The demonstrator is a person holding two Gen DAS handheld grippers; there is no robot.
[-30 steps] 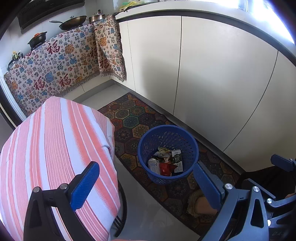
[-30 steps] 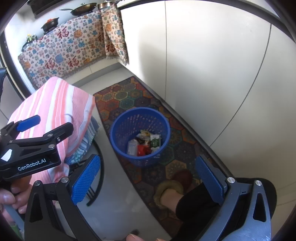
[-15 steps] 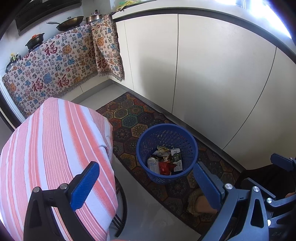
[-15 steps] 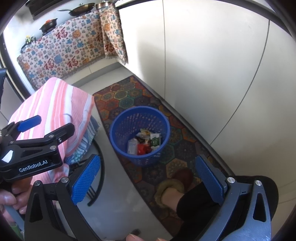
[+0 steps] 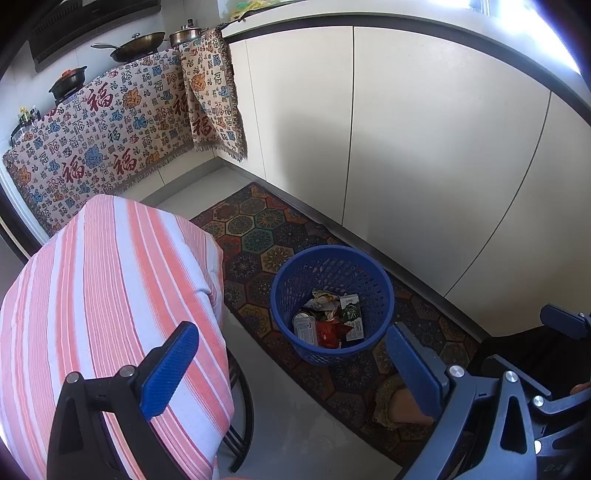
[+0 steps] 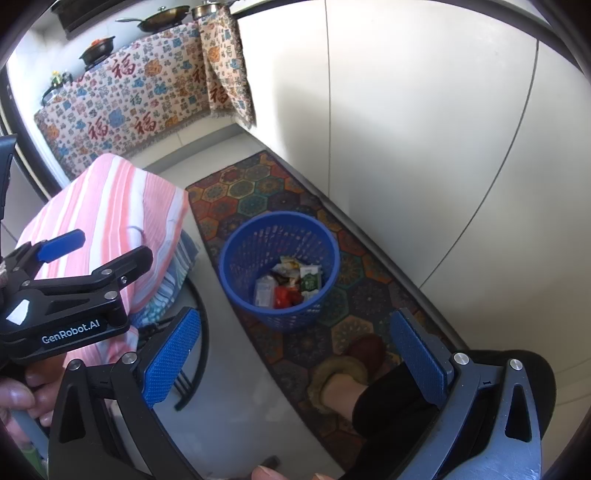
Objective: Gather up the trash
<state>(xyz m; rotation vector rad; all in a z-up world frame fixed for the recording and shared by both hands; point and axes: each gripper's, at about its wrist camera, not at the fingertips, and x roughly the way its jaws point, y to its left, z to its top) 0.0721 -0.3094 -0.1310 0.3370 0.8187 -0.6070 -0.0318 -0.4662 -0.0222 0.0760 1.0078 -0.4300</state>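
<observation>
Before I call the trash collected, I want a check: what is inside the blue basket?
The blue basket holds a green-and-white milk carton, a red wrapper, a white carton and crumpled wrappers. Anything beneath that pile is covered.

Blue basket (image 5: pixel 332 295) on hexagon-patterned multicolour rug (image 5: pixel 258 229); pink-and-white striped cloth (image 5: pixel 103 288); cream cabinets (image 5: pixel 424 129); blue gripper pads (image 5: pixel 168 371).

You are standing in a home kitchen: at eleven o'clock a wok (image 5: pixel 138 42) and a lidded pot (image 5: pixel 188 34) sit on a counter draped in patterned cloth (image 5: pixel 110 125). Plain cream cabinet doors (image 5: pixel 424 129) run from twelve to three o'clock, with a hexagon-patterned rug (image 5: pixel 258 236) along their foot.
</observation>
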